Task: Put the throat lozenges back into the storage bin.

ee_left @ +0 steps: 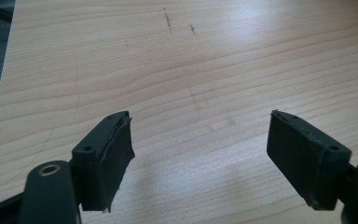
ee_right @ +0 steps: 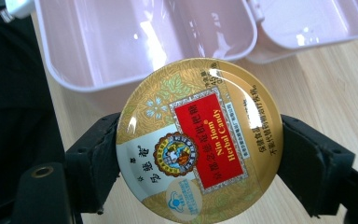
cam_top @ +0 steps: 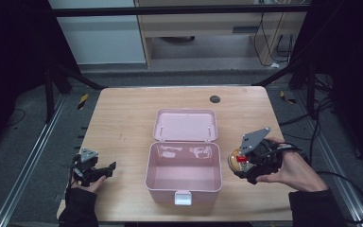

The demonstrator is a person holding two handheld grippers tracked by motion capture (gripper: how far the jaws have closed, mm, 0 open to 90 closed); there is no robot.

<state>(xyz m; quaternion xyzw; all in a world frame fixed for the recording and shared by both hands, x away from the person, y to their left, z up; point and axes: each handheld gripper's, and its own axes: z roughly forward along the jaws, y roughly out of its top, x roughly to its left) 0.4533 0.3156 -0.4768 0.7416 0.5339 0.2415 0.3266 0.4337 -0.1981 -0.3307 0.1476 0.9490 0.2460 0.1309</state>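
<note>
Spanning the middle of the high view, the wooden bench (cam_top: 123, 118) carries a pink plastic box (cam_top: 184, 177) at its centre, lid (cam_top: 185, 125) swung back flat toward the top of the frame and the tub bare inside. At the right of that view, a hand (cam_top: 297, 170) holds the right tongs (cam_top: 240, 163) just beside the box's right wall. In the right gripper view, these tongs pinch a round gold candy tin (ee_right: 199, 142) by its rim, its red label reading "Nin Jiom Herbal Candy", with the box in the upper part of the frame behind it. At lower left of the high view, the left tongs (cam_top: 108, 169) are spread wide over bare wood.
</note>
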